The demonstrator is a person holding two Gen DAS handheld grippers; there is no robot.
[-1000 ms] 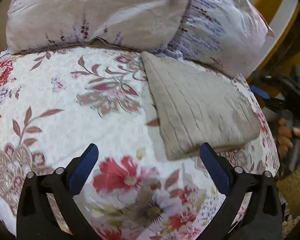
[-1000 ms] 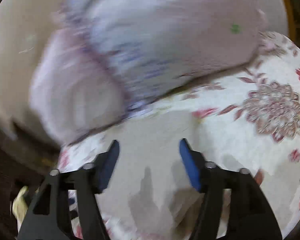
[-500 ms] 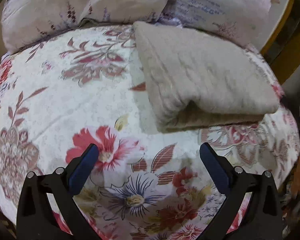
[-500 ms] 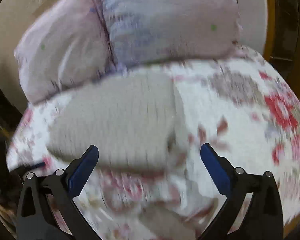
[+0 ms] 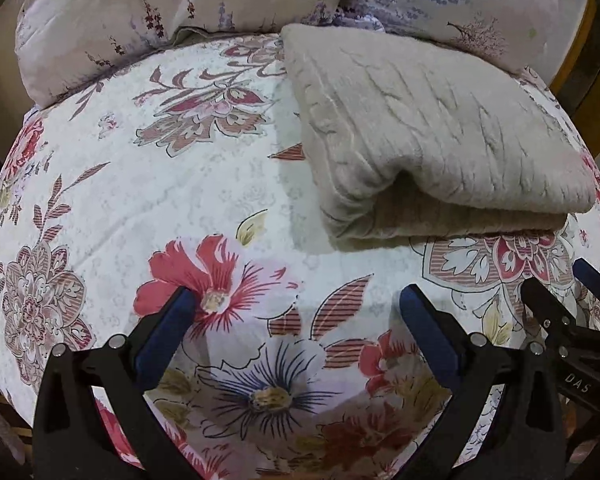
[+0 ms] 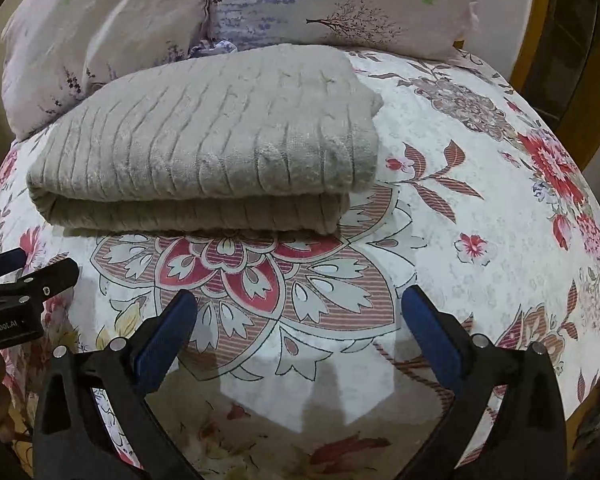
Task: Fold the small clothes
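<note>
A grey ribbed cloth lies folded in a thick rectangle on the floral bedspread, its open edges facing me. It also shows in the right wrist view. My left gripper is open and empty, hovering over the bedspread, short of the cloth's near left corner. My right gripper is open and empty, just in front of the cloth's near edge. The right gripper shows at the right edge of the left wrist view, and the left gripper at the left edge of the right wrist view.
Two pale printed pillows lie along the head of the bed, right behind the cloth. A yellow wooden frame stands to the right of the bed. The bedspread falls away at both sides.
Both grippers have pulled back from the cloth toward the foot of the bed. The right gripper has opened wide and swung to face the folded cloth, which lies still.
</note>
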